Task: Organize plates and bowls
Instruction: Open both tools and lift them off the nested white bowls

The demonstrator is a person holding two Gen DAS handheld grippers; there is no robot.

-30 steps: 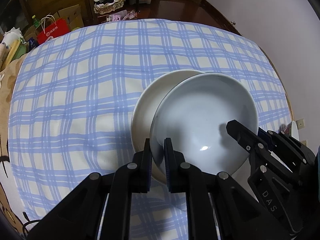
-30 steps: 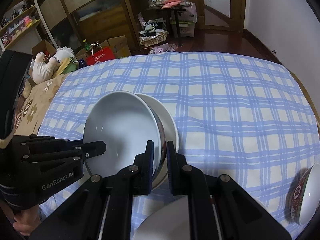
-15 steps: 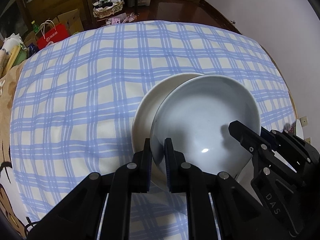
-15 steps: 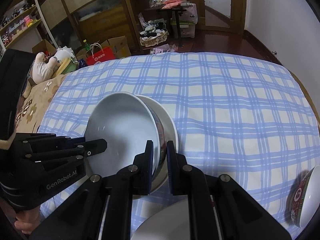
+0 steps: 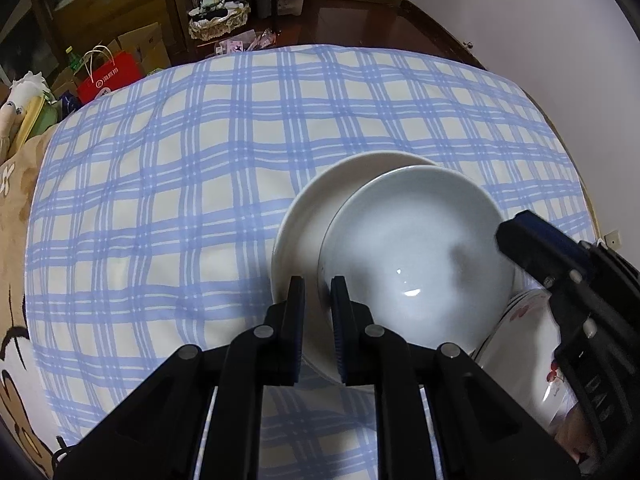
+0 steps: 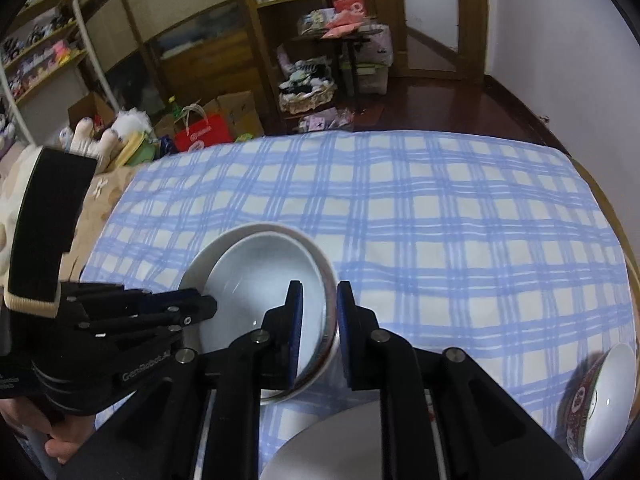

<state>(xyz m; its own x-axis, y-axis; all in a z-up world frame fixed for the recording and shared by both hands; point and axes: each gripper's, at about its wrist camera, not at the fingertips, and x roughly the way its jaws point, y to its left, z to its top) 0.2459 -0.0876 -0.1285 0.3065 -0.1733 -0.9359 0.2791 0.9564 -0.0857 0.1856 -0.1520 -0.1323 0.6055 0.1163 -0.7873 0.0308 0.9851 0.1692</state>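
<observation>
On the checked cloth [image 5: 168, 184], pale bowl [image 5: 416, 248] nested mouth-up in wider bowl [image 5: 304, 216], left gripper [image 5: 318, 312] and right gripper [image 6: 319, 312] jaws just eased apart straddling opposite rims, patterned bowl [image 6: 600, 396] tilted well right, plate [image 5: 520, 356] beside.

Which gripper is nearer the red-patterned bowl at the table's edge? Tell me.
Right. The right gripper straddles the rim of the stacked bowls on the side facing the red-patterned bowl; the left gripper is at their far side.
</observation>
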